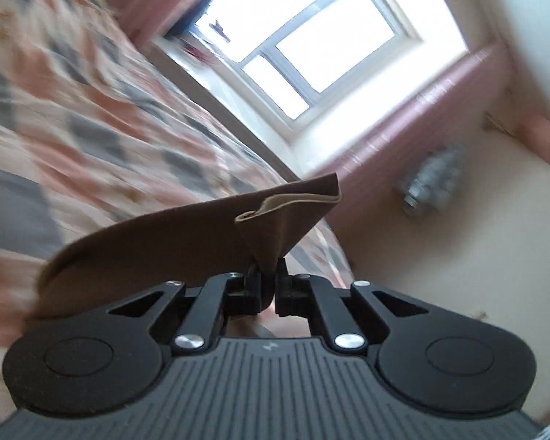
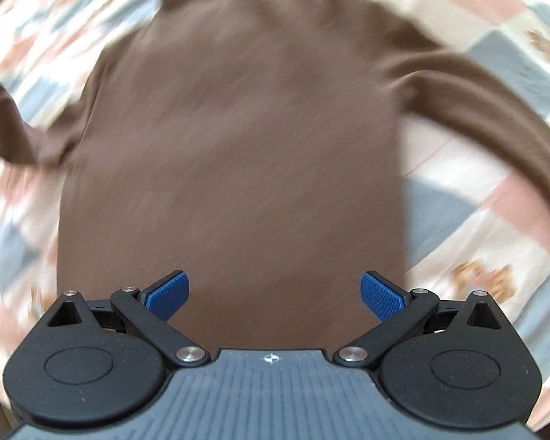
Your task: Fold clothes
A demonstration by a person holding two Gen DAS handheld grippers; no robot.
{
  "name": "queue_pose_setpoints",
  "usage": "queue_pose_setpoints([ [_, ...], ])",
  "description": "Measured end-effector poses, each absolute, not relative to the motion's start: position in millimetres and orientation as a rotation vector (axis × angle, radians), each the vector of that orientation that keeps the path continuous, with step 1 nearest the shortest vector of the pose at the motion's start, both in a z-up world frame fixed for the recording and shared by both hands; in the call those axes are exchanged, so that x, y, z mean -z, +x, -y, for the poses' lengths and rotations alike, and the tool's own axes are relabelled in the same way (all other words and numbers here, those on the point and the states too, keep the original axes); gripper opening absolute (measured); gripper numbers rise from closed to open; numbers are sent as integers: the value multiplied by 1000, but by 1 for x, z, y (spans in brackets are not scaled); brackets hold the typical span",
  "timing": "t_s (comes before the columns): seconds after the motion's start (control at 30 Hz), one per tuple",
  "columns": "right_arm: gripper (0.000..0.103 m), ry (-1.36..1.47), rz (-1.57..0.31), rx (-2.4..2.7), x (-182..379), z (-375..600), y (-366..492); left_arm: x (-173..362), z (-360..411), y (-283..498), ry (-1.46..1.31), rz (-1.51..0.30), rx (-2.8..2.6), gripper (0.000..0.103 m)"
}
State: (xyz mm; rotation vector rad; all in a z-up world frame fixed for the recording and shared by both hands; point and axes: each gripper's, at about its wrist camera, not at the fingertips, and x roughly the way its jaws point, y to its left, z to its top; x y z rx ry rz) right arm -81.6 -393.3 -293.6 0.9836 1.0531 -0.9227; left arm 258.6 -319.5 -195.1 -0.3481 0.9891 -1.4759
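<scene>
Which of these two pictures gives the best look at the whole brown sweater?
The right wrist view. There the brown sweater lies spread on the patchwork bedspread, body, neck and both sleeves visible, though blurred. The left wrist view shows only a pinched fold of it in the left hand-held gripper.

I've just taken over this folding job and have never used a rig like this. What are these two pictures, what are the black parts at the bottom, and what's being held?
Each picture comes from a fisheye camera on a handheld two-finger gripper, looking forward along its fingers. A person carries one in each hand; there is no robot arm.

The left wrist view shows the left gripper shut on a bit of the brown top, lifting it, with the window behind.

The right wrist view looks down on that brown top, spread on the patchwork bedcover with sleeves out. The right gripper is open, its blue pads apart, holding nothing.

Both pictures are motion-blurred.
</scene>
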Motion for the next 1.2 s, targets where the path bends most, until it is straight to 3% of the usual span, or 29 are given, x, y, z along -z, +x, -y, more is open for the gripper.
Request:
queue_pose_setpoints([
  [0.07, 102, 1017, -951, 985, 291, 413, -114, 212, 351, 197, -276, -1036, 1616, 10],
  [0.13, 102, 1057, -858, 1054, 292, 432, -149, 256, 370, 150, -150, -1117, 1644, 39],
  [0.27, 90, 1211, -649, 1093, 306, 456, -210, 345, 375, 106, 136, -1293, 1500, 31],
  [0.4, 72, 1391, -413, 919, 328, 475, -228, 366, 344, 110, 226, -1309, 1441, 31],
  [0.53, 40, 1539, -290, 773, 353, 493, -212, 353, 334, 144, 268, -1256, 1355, 32],
  [0.7, 41, 1713, -292, 750, 381, 491, -190, 338, 331, 183, 234, -1219, 1263, 34],
  [0.77, 46, 1703, -302, 809, 387, 487, -185, 338, 333, 192, 217, -1213, 1241, 35],
  [0.93, 46, 1645, -205, 865, 400, 498, -167, 339, 330, 215, 172, -1215, 1219, 35],
  [0.97, 45, 1624, -205, 870, 402, 502, -162, 339, 328, 221, 159, -1216, 1218, 35],
  [1.0, 37, 1575, -211, 868, 397, 505, -156, 338, 326, 227, 146, -1218, 1216, 36],
  [1.03, 13, 1523, -217, 865, 392, 509, -151, 338, 324, 234, 130, -1223, 1212, 35],
  [1.2, 7, 1091, -144, 869, 317, 492, -149, 330, 322, 282, 51, -1185, 1174, 30],
])
